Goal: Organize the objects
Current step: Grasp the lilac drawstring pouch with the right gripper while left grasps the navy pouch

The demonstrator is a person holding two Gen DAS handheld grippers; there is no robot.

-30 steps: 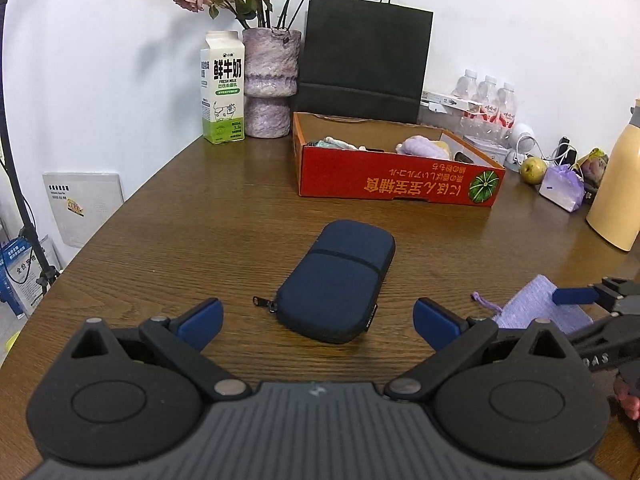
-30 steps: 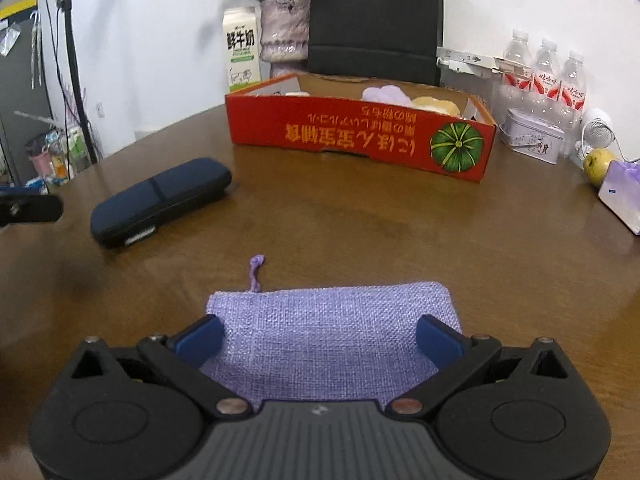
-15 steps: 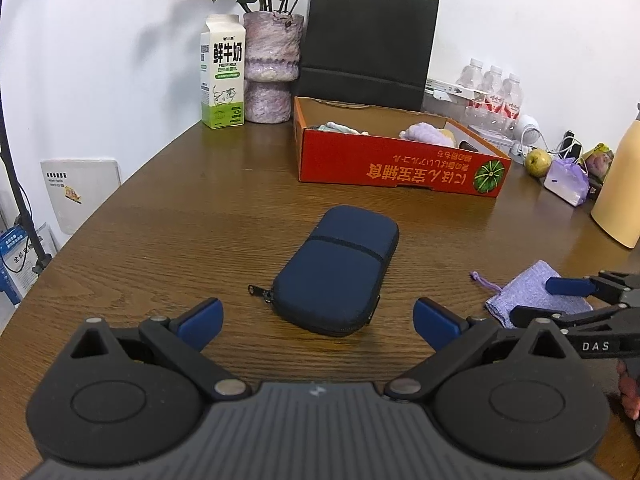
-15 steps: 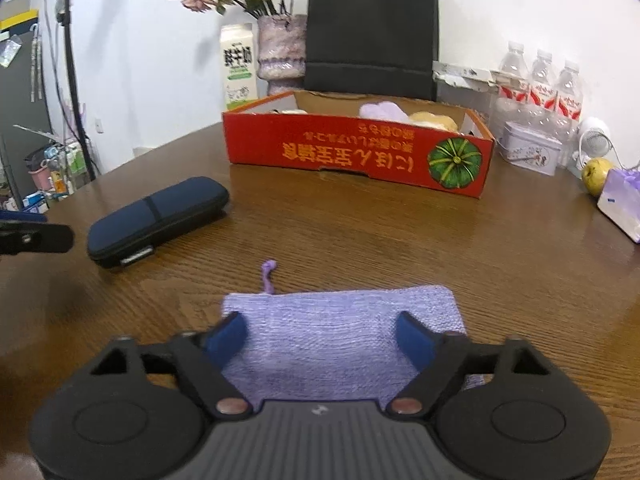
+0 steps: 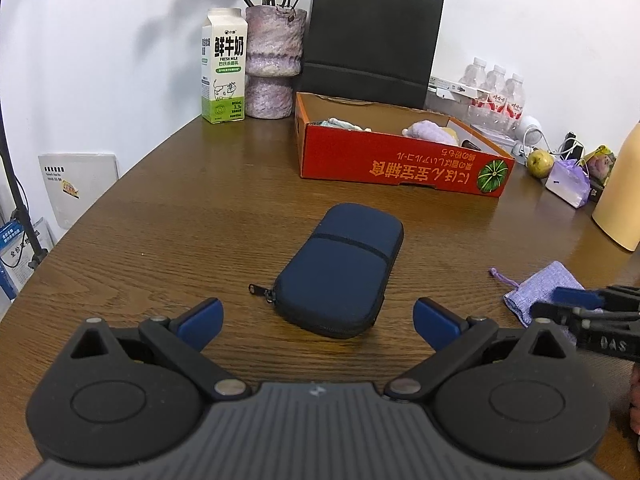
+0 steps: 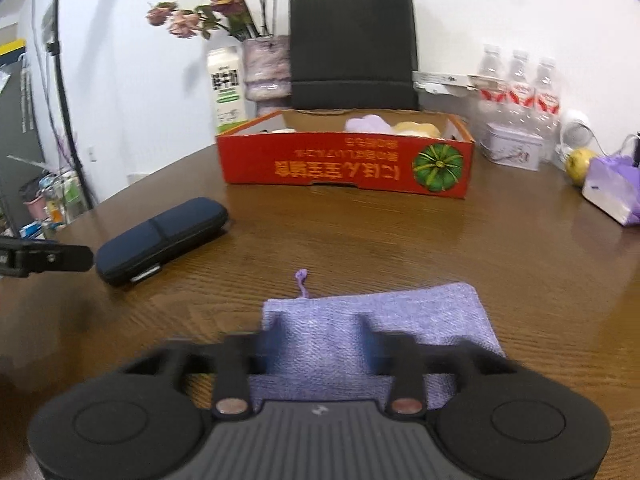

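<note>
The flat lilac woven drawstring pouch point(image 6: 376, 332) lies on the brown wooden table point(image 6: 400, 240), well in front of the red cardboard box point(image 6: 344, 168). The right gripper point(image 6: 320, 340) stands over the pouch, its blurred fingers pinching a raised fold of cloth, jaws having just been moving. Left of the pouch, the dark blue zipped fabric case point(image 5: 340, 268) lies just ahead of the left gripper point(image 5: 316, 316), whose jaws stand wide apart, empty.
</note>
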